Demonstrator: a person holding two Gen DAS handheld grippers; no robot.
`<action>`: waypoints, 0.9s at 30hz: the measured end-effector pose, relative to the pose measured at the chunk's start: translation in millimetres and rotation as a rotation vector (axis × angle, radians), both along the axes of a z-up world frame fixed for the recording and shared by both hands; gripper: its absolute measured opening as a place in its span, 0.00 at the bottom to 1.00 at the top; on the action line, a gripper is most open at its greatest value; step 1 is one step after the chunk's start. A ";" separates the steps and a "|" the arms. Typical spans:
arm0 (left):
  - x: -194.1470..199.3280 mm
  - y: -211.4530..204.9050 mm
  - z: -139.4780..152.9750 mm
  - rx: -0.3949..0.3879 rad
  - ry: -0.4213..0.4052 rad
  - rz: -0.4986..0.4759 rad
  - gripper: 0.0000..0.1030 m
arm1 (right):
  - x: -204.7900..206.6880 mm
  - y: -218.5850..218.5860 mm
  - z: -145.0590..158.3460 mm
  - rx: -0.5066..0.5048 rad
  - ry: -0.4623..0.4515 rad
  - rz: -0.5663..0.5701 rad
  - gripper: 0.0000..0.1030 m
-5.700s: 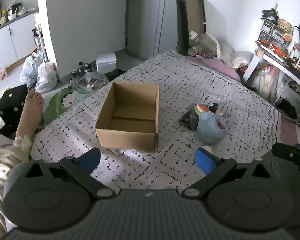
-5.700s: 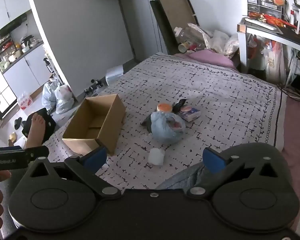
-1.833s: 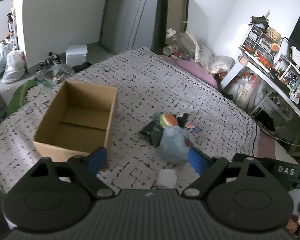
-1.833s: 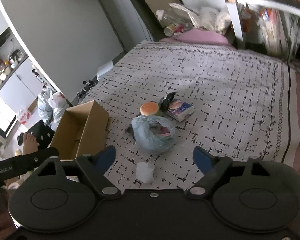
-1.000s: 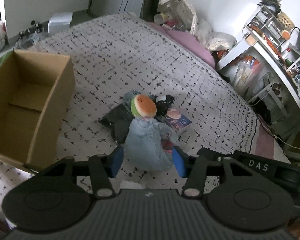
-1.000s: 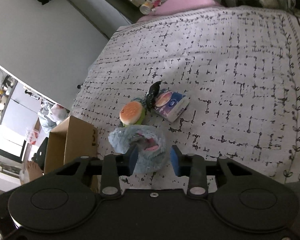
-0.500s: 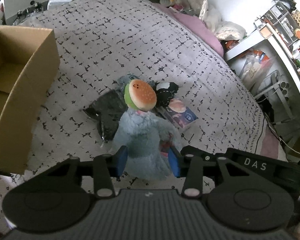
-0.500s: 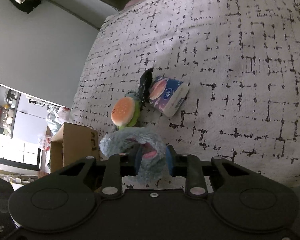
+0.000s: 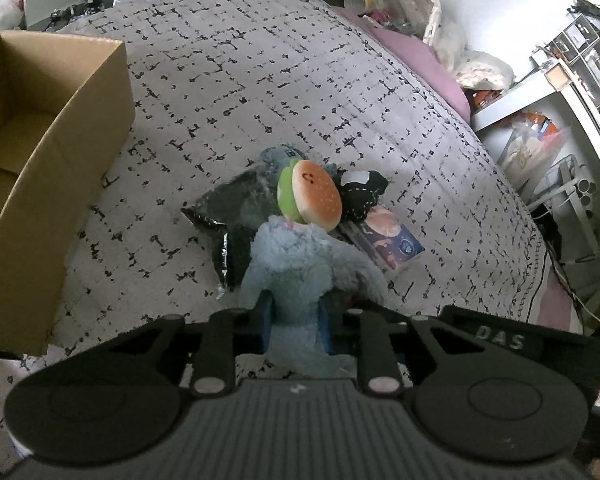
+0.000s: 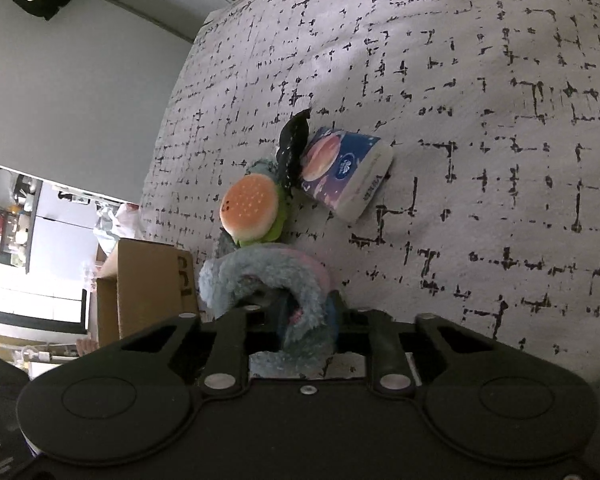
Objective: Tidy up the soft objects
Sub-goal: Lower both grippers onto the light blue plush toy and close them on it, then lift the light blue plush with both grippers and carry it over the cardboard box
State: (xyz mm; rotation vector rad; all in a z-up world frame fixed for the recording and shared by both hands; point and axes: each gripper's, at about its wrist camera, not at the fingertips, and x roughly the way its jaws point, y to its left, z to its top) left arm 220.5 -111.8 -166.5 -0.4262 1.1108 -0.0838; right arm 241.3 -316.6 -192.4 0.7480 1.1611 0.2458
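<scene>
The letters "DAS" stand in pale capitals on the black housing of the other gripper (image 9: 500, 338), which shows just right of the left gripper's (image 9: 296, 322) fingers in the left wrist view. In the right wrist view, ahead of the fingers and a little to the right, the tissue pack (image 10: 346, 172) carries a small round logo and a line of print along its white side, too small to read. Left of the fingers, the cardboard box (image 10: 152, 284) bears dark printed characters, cut off and unreadable.
</scene>
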 end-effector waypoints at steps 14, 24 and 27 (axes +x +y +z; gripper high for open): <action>-20.0 9.2 28.4 -0.037 -0.067 -0.002 0.19 | -24.2 12.0 41.8 -0.078 -0.118 0.031 0.13; -38.5 26.1 49.9 -0.054 -0.114 0.021 0.19 | -41.3 30.2 70.2 -0.100 -0.179 0.050 0.13; -43.9 34.0 56.1 -0.056 -0.127 0.030 0.19 | -44.2 37.6 77.1 -0.104 -0.192 0.060 0.13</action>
